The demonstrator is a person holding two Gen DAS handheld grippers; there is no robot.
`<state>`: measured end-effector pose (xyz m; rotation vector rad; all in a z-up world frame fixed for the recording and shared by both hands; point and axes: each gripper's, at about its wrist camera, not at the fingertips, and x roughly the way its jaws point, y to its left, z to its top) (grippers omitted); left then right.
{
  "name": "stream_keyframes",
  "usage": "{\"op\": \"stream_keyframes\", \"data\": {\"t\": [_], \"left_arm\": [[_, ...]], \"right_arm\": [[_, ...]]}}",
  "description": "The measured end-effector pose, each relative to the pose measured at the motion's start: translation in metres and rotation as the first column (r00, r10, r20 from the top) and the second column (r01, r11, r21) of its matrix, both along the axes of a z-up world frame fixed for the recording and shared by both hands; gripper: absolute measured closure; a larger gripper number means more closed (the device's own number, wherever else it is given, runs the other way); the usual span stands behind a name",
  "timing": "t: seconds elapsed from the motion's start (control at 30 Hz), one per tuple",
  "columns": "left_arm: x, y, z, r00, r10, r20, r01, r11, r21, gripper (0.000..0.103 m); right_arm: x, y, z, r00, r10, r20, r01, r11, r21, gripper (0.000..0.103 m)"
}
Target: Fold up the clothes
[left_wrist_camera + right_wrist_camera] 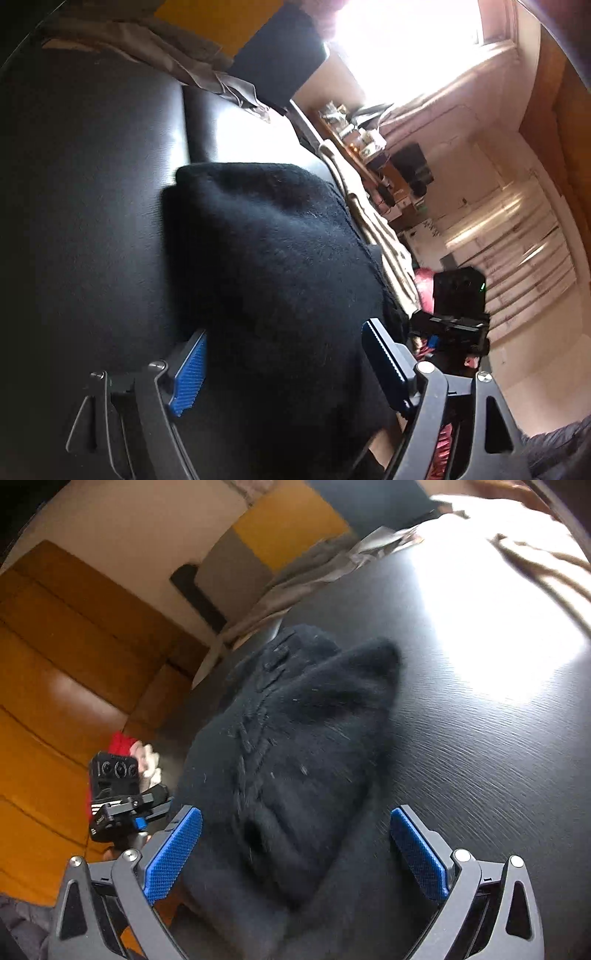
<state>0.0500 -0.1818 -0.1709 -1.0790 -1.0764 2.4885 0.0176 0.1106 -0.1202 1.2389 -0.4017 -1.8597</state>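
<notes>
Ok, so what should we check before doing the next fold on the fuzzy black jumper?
1. Left gripper jaws wide apart, gripping nothing: ok.
2. Right gripper jaws wide apart, gripping nothing: ok.
3. Black jumper lying on the dark table: ok.
4. Jumper flat and smooth: not ok, it is bunched.
5. Grey cloth clear of the jumper: cannot tell.
6. Which edge to grab: cannot tell, blurry.

The left gripper [284, 363] has its two blue fingers [190, 373] spread wide apart and pinches nothing. The right gripper [295, 853] is wide open too, and its blue fingers [171, 854] squeeze nothing. Both point forward and tip down a bit.
</notes>
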Motion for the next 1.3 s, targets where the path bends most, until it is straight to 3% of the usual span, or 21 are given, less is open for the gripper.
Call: {"op": "stream_keyframes", "data": {"t": [0.1,0.13,0.17,0.2,0.23,0.27,0.3,0.33,0.53,0.6,0.67,0.7,0.8,0.87,0.97,1.03,1.07,1.13,1.17,1.23,1.3], "left_arm": [[-0.014,0.008,0.001,1.000,-0.008,0.014,0.008,1.000,0.003,0.025],[-0.015,0.007,-0.001,1.000,0.000,0.019,-0.001,1.000,0.028,0.032],[-0.015,0.006,-0.003,1.000,0.009,0.025,-0.010,0.998,0.054,0.058],[-0.015,0.005,-0.005,0.999,0.018,0.031,-0.020,0.997,0.080,0.063],[-0.010,0.002,-0.007,0.998,0.045,0.032,-0.049,0.990,0.132,0.066],[-0.004,0.001,-0.006,0.998,0.064,0.023,-0.066,0.988,0.141,0.069],[0.005,0.002,-0.002,0.997,0.075,0.002,-0.075,0.988,0.133,0.070],[0.015,0.003,0.003,0.997,0.079,-0.020,-0.075,0.988,0.137,0.070],[0.099,-0.007,0.046,0.978,0.132,-0.163,-0.109,0.984,0.140,0.071],[0.137,-0.017,0.064,0.963,0.173,-0.208,-0.148,0.980,0.132,0.071],[0.180,-0.035,0.087,0.932,0.243,-0.269,-0.216,0.968,0.129,0.071],[0.200,-0.050,0.101,0.951,0.090,-0.295,-0.055,0.991,0.123,0.071],[0.263,-0.099,0.154,0.891,0.198,-0.408,-0.192,0.980,0.057,0.071],[0.302,-0.129,0.188,0.836,0.265,-0.481,-0.297,0.955,0.009,0.071],[0.352,-0.177,0.231,0.746,0.369,-0.555,-0.468,0.883,-0.042,0.071],[0.378,-0.210,0.250,0.686,0.446,-0.575,-0.579,0.813,-0.060,0.071],[0.386,-0.228,0.254,0.669,0.496,-0.554,-0.633,0.771,-0.075,0.071],[0.398,-0.255,0.250,0.630,0.600,-0.493,-0.722,0.686,-0.089,0.071],[0.402,-0.268,0.238,0.615,0.662,-0.427,-0.766,0.631,-0.125,0.071],[0.408,-0.294,0.211,0.557,0.778,-0.289,-0.830,0.514,-0.216,0.071],[0.415,-0.313,0.168,0.492,0.856,-0.157,-0.855,0.442,-0.271,0.069]], "right_arm": [[-0.012,-0.021,-0.002,0.998,0.062,-0.009,-0.063,0.998,-0.031,0.000],[-0.011,-0.025,-0.002,0.997,0.072,-0.026,-0.072,0.997,-0.024,0.000],[-0.010,-0.032,-0.002,0.995,0.090,-0.050,-0.091,0.996,-0.009,0.000],[-0.008,-0.039,-0.001,0.992,0.104,-0.074,-0.102,0.994,0.023,0.002],[-0.007,-0.042,0.000,0.991,0.097,-0.090,-0.092,0.994,0.055,0.006],[-0.008,-0.041,0.000,0.992,0.084,-0.094,-0.077,0.994,0.075,0.029],[-0.009,-0.039,0.001,0.993,0.073,-0.092,-0.065,0.994,0.085,0.052],[-0.008,-0.038,0.001,0.995,0.076,-0.070,-0.072,0.996,0.058,0.056],[0.026,-0.067,0.006,0.979,0.204,-0.002,-0.204,0.977,-0.066,0.060],[0.042,-0.094,0.011,0.964,0.266,0.011,-0.262,0.956,-0.128,0.060],[0.057,-0.129,0.023,0.940,0.340,-0.001,-0.334,0.923,-0.190,0.061],[0.063,-0.147,0.031,0.928,0.373,-0.017,-0.368,0.906,-0.211,0.061],[0.082,-0.214,0.069,0.871,0.482,-0.093,-0.488,0.830,-0.271,0.061],[0.094,-0.271,0.105,0.818,0.551,-0.166,-0.574,0.761,-0.304,0.061],[0.110,-0.351,0.156,0.742,0.618,-0.261,-0.670,0.669,-0.321,0.061],[0.123,-0.410,0.191,0.687,0.653,-0.319,-0.727,0.609,-0.317,0.061],[0.131,-0.442,0.199,0.664,0.671,-0.330,-0.748,0.595,-0.295,0.061],[0.145,-0.506,0.216,0.617,0.706,-0.349,-0.787,0.564,-0.250,0.061],[0.152,-0.536,0.221,0.594,0.723,-0.352,-0.803,0.552,-0.222,0.061],[0.163,-0.584,0.201,0.571,0.762,-0.306,-0.818,0.561,-0.129,0.058],[0.170,-0.620,0.166,0.558,0.792,-0.249,-0.818,0.575,-0.005,0.055]]}}
